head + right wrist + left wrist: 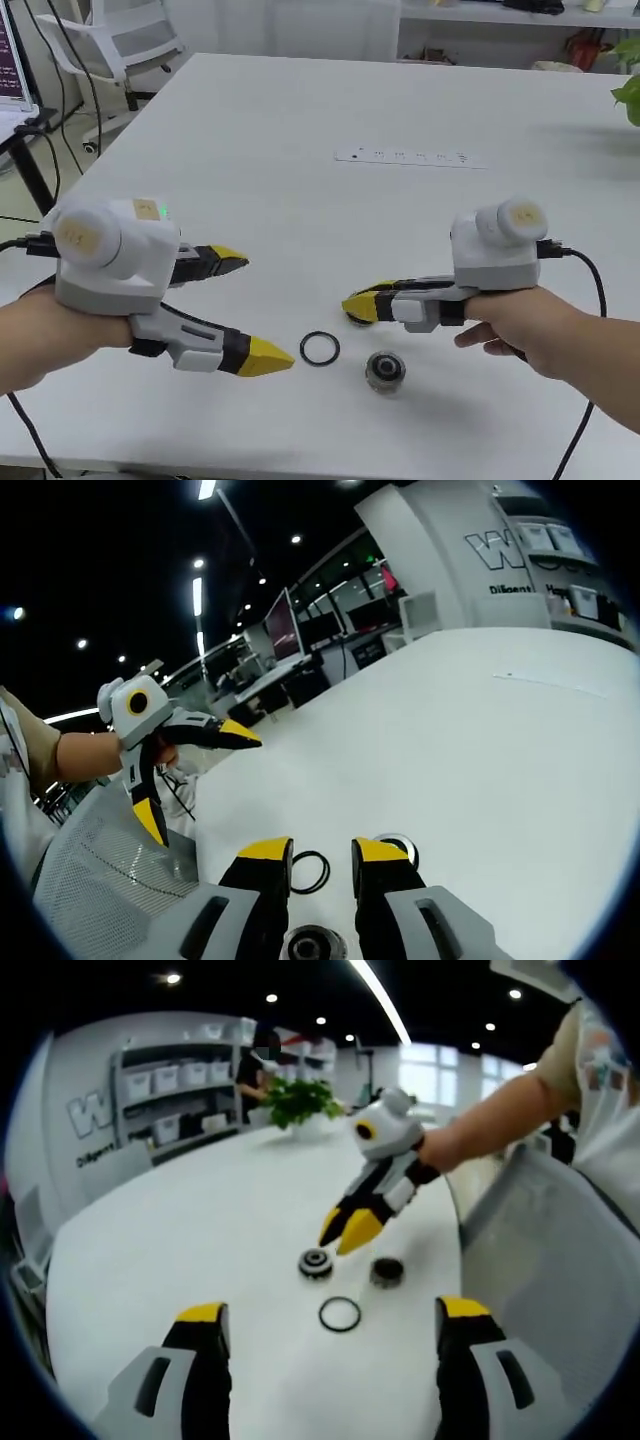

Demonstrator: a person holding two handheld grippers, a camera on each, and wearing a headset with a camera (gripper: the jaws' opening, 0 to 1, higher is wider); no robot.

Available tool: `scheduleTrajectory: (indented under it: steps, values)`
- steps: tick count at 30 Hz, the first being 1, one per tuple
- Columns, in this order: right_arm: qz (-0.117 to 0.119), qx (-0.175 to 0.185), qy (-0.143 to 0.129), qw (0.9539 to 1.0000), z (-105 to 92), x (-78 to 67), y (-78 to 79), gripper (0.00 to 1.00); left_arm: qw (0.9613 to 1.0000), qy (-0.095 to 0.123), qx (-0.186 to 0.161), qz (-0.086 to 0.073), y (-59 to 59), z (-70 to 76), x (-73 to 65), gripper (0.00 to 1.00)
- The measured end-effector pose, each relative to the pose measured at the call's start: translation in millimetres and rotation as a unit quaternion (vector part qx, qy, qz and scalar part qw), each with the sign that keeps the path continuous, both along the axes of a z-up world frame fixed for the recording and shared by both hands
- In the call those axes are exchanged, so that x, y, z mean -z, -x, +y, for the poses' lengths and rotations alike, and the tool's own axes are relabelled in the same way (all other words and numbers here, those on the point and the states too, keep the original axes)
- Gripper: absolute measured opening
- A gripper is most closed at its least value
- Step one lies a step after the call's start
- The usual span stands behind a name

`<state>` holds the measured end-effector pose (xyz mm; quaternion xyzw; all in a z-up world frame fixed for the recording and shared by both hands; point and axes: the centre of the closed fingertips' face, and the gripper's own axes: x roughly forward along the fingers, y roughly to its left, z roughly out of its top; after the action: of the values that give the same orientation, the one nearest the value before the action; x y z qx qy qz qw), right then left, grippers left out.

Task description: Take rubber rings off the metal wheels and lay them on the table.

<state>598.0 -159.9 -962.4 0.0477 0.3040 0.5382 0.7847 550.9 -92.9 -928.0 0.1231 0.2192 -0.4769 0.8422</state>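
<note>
A loose black rubber ring [320, 348] lies flat on the white table [300, 130], between the two grippers. To its right stands a small metal wheel [385, 370]. A second wheel [316, 1262] sits under the right gripper's tips. My left gripper [255, 308] is open wide, empty, just left of the ring [339, 1314]. My right gripper [356, 305] hovers low over the second wheel [398, 848], its jaws a little apart with nothing between them. The ring [308, 870] shows through the gap between its jaws, and the first wheel [312, 945] lies below them.
A white power strip [405, 157] lies farther back on the table. A white chair [110, 40] stands beyond the far left corner and a plant [630, 95] at the right edge. The table's near edge runs just below the grippers.
</note>
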Motion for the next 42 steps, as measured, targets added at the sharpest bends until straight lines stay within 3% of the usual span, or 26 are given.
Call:
scheduleTrajectory:
  steps: [6, 15, 32, 42]
  values:
    - [-0.018, 0.007, 0.006, 0.9998, -9.7, -6.3, -6.6, 0.23, 1.0000, -0.003, 0.005, -0.004, -10.7, -4.6, -2.0, 0.84]
    - [-0.040, 0.008, 0.026, 0.9988, -22.5, -2.2, -13.0, 0.26, 0.9999, -0.004, 0.009, -0.003, -30.2, -16.3, -1.1, 0.78]
    - [-0.065, -0.007, 0.065, 0.9957, -35.7, 22.7, -16.9, 0.27, 0.9996, -0.012, 0.025, 0.007, -48.5, -34.8, 13.7, 0.65]
    - [-0.067, -0.019, 0.075, 0.9948, -34.6, 38.2, -18.5, 0.27, 0.9992, -0.015, 0.032, 0.016, -53.6, -43.6, 23.8, 0.58]
